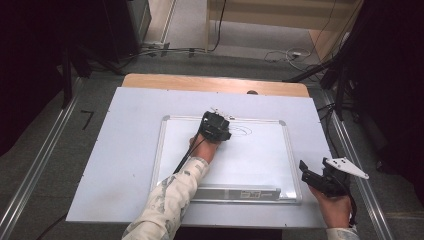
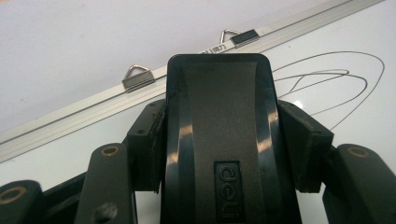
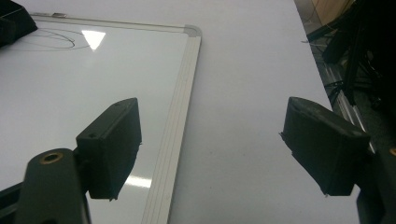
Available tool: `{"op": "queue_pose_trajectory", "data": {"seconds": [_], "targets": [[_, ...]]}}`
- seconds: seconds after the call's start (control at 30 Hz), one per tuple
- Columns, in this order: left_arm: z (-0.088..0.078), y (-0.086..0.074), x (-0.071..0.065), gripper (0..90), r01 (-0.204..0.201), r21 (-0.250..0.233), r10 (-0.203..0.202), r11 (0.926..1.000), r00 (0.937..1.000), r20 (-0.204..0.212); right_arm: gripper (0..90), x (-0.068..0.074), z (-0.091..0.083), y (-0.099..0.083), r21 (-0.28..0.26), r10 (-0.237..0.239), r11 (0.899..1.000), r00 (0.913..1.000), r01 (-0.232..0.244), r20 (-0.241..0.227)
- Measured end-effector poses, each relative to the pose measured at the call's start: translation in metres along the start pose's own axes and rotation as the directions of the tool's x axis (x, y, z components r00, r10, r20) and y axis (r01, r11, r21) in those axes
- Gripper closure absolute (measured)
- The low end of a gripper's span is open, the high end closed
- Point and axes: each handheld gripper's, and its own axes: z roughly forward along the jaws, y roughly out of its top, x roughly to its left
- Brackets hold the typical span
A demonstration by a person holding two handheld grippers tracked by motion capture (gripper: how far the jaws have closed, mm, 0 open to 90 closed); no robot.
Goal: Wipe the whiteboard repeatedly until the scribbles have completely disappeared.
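- The left gripper rests over the upper middle of the whiteboard, its fingers clenched on a black eraser.
- The eraser lies flat on the board, just below the top frame with its two hanging clips.
- Thin pen loops show on the board just beside the eraser.
- The right gripper hovers off the board's lower right corner, above the counter; its fingers stand released, wide apart, holding nothing.
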Motion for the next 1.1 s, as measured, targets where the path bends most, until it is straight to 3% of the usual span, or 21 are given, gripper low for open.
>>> {"op": "queue_pose_trajectory", "data": {"seconds": [1.1], "targets": [[0.016, 0.018, -0.041, 40.7, -0.052, 0.003, 0.051, 0.9987, 0.9975, 0.049, 18.2, 0.000, 0.001, 0.000, -0.001, 0.004, 1.000, 1.0000, -0.004, -0.003]]}}
